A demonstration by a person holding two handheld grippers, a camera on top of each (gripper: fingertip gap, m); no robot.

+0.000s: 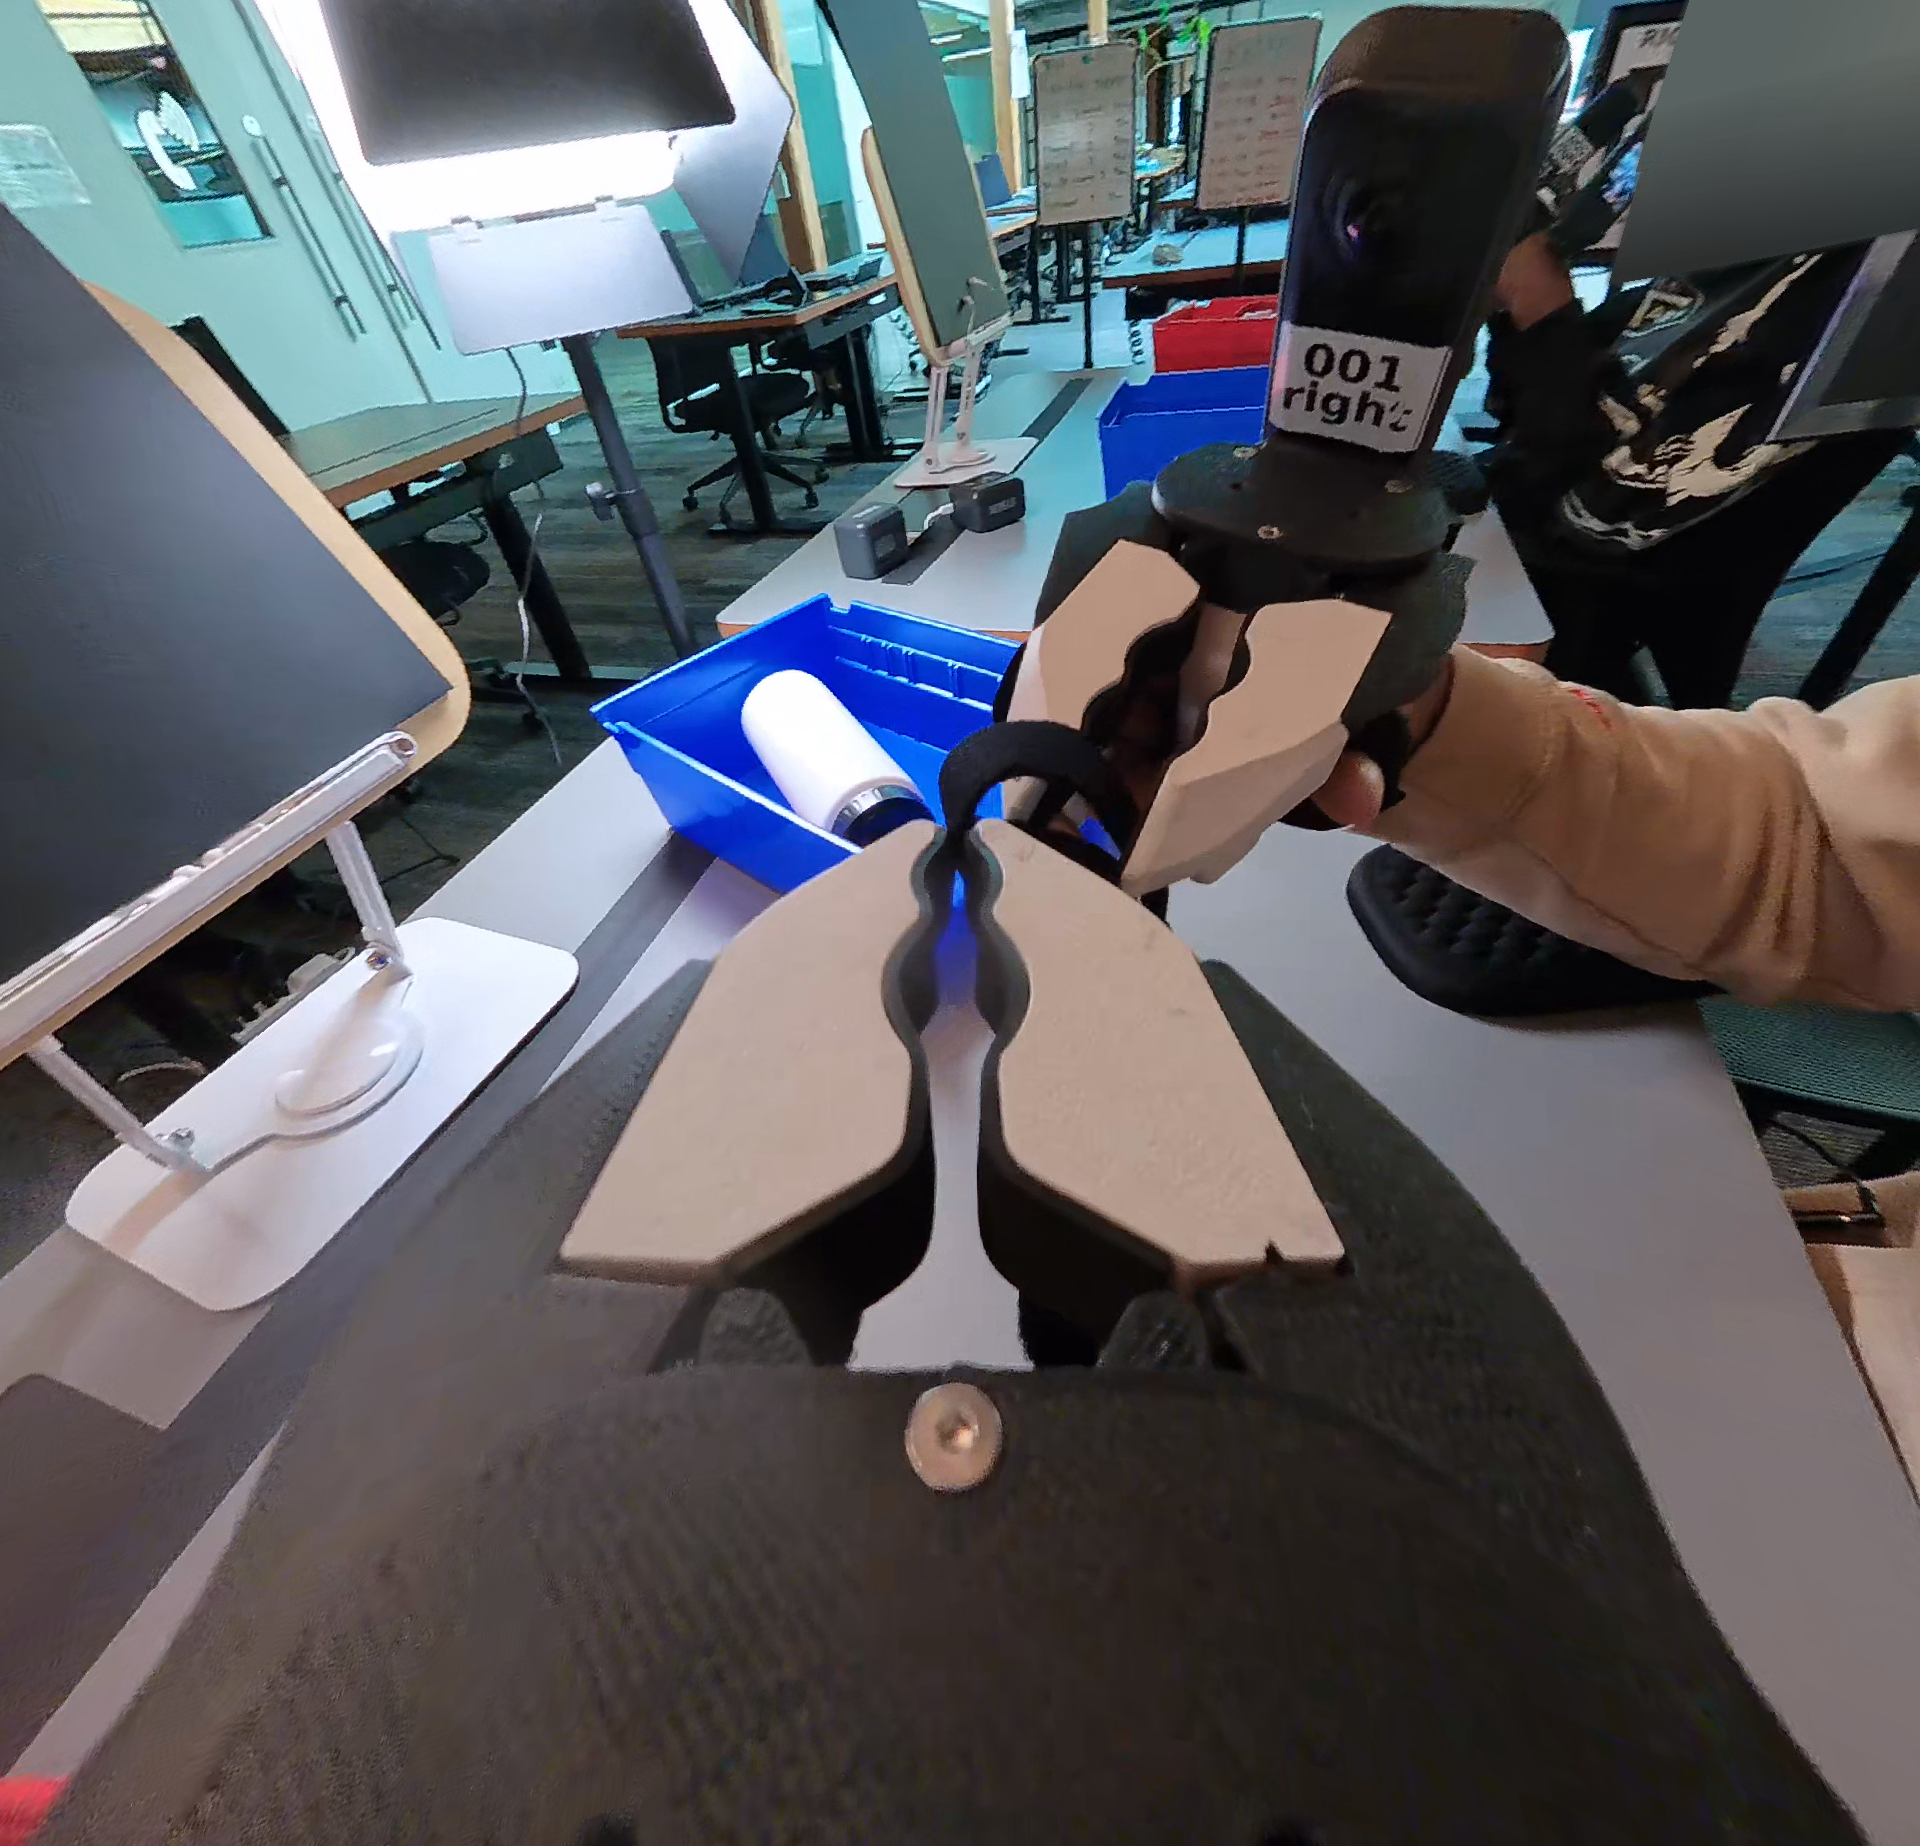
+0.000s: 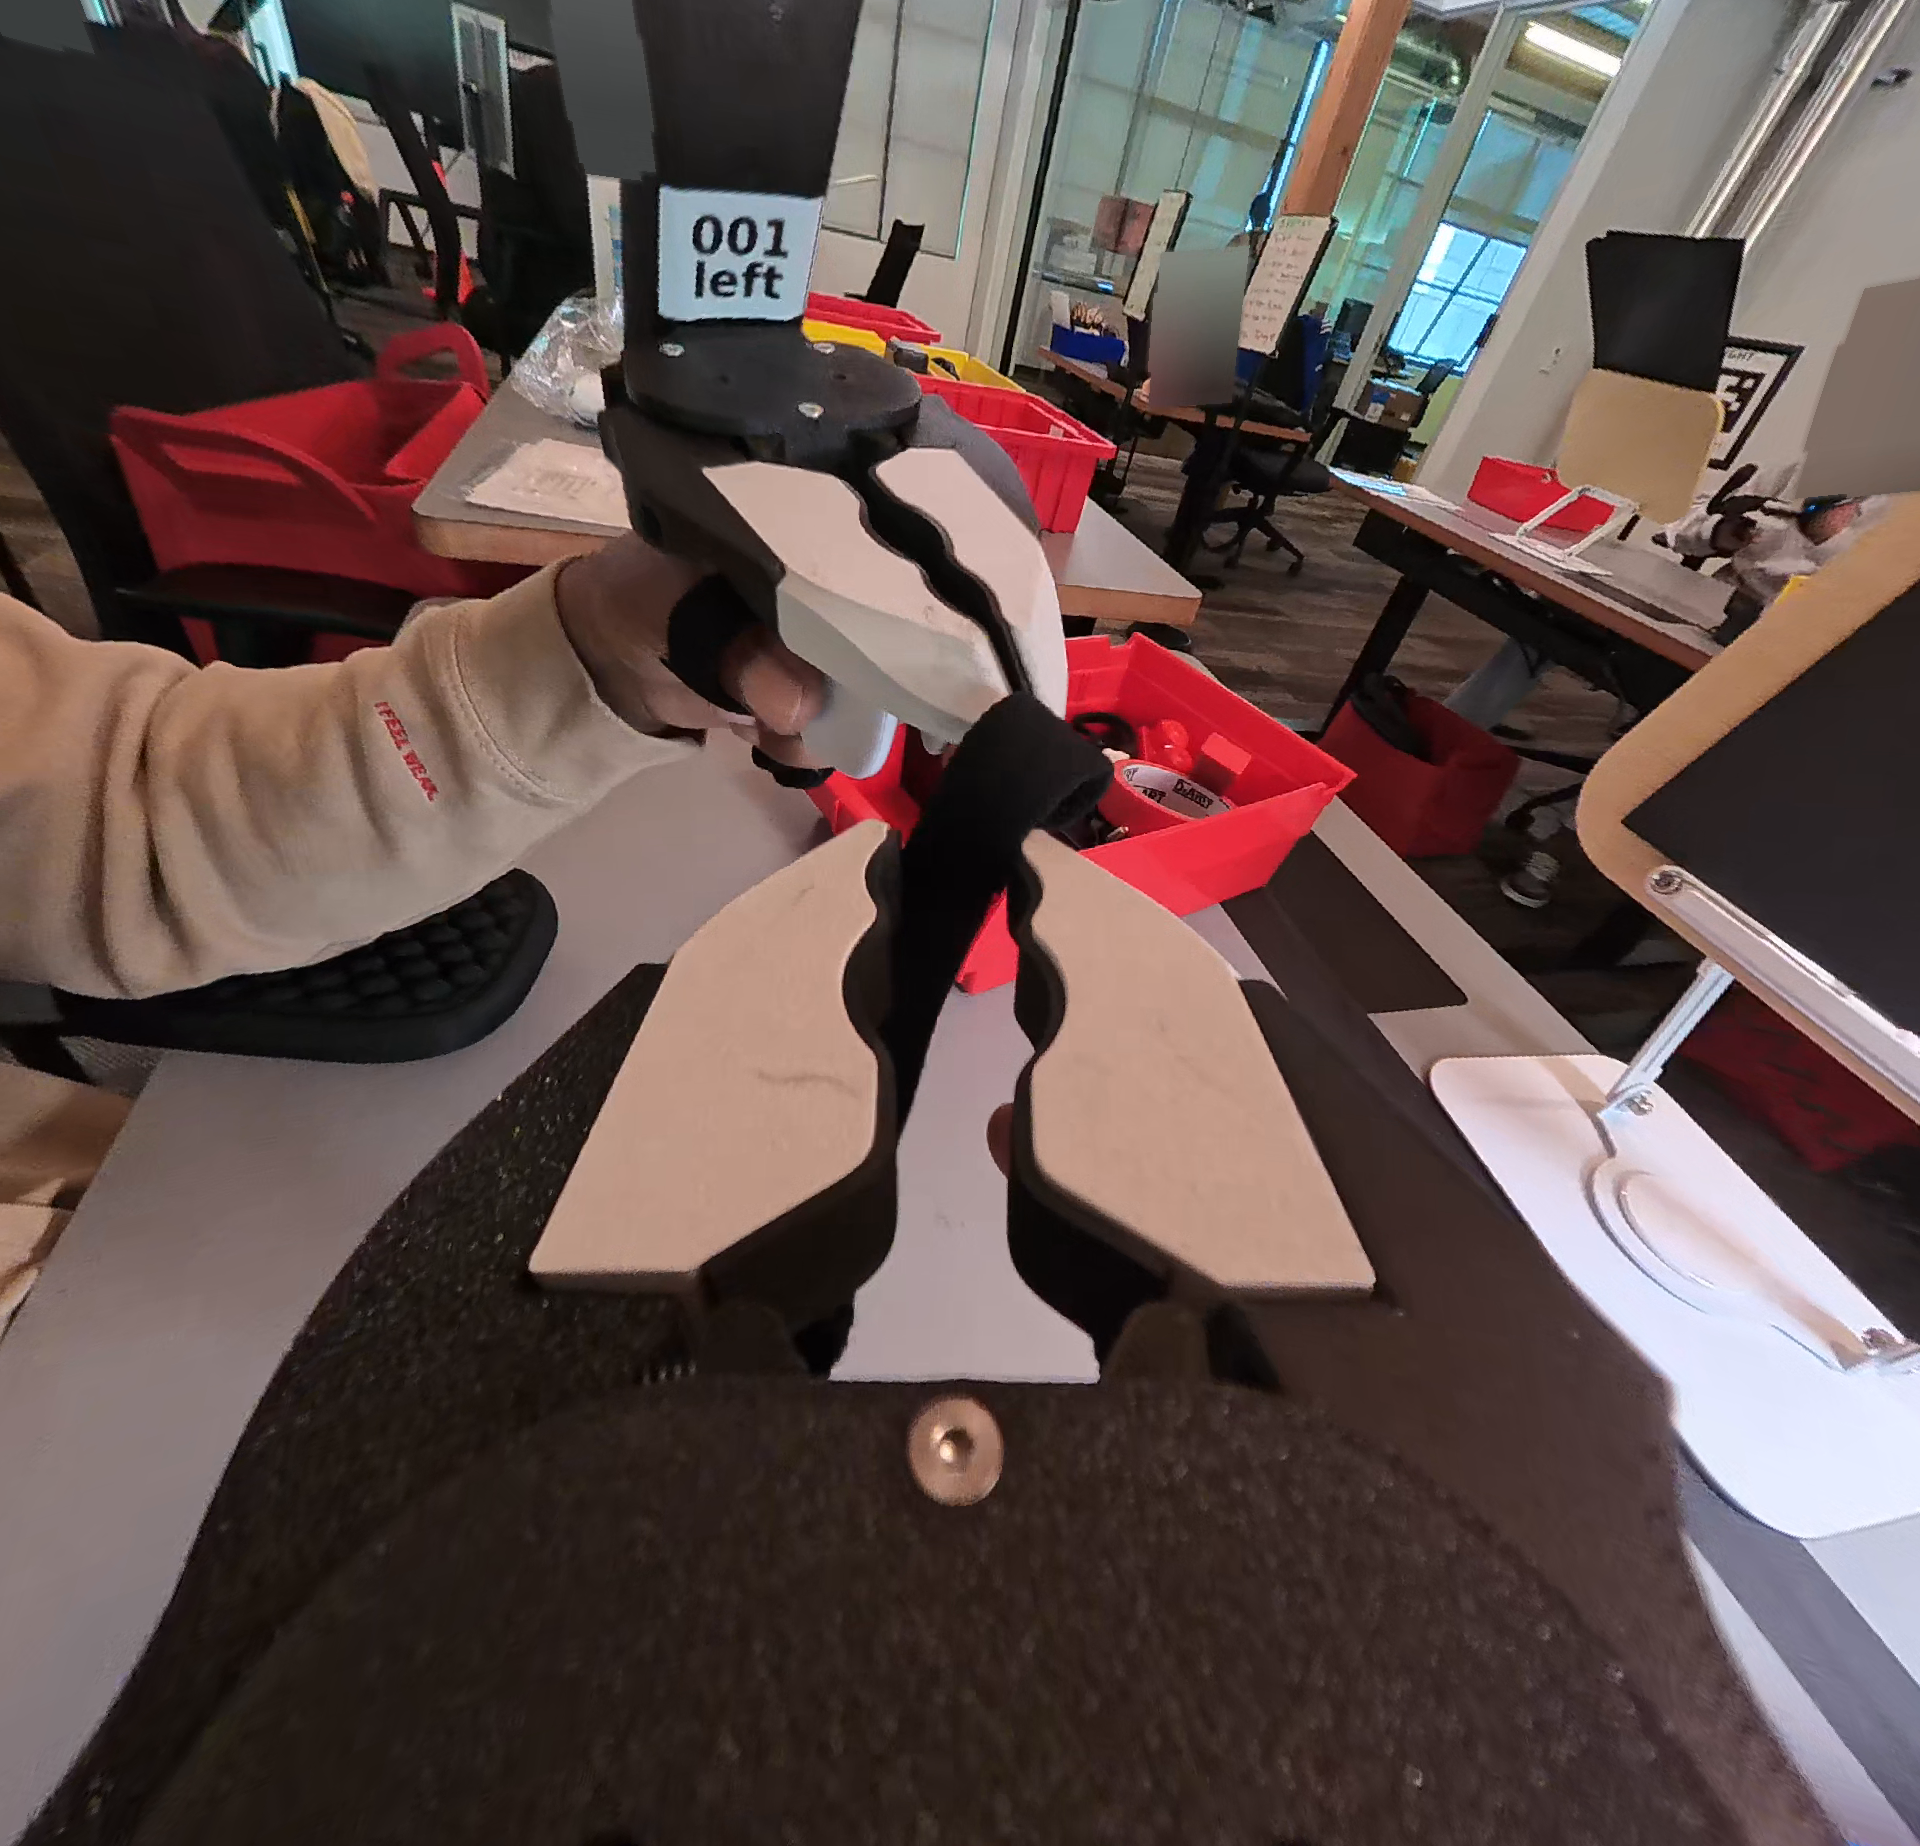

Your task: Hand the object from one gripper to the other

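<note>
Item: black fabric strap [image 2: 940, 903], looped, the thing being handed over. It hung above the grey table [image 1: 1403, 1121], strung between the two tongs.

Left tongs [image 1: 958, 851]: pressed nearly together at the tips, pinching one end of the strap. In the right wrist view they came in from above and to the left [image 2: 1013, 700], tips down on the top of the loop.

Right tongs [image 2: 961, 856]: closed to a narrow gap with the strap running down between the fingers. They appeared to be pinching it, though pad contact was hard to confirm. In the left wrist view they stood just beyond and to the right of the left tips [image 1: 1164, 757].

Risks, as judged:
- With both tongs on the strap, release by one before the other was firm would drop it onto the table or into the blue bin [image 1: 717, 757] just beyond the left tips.
- Limp fabric may slide through the wavy pads if the pinch is shallow.
- Pulling apart while both still clamp would strain the strap or jerk it loose.
- The loop may snag on a fingertip as one side withdraws.

Writing: each tong body carried a white printed label; a sleeve [image 2: 312, 757] bore small red lettering; a tape roll [image 2: 1164, 794] in the red bin [image 2: 1226, 861] beyond the right tips showed print. Contents not transcribed.

Also present: white bottle [image 1: 821, 747] lying in the blue bin.
</note>
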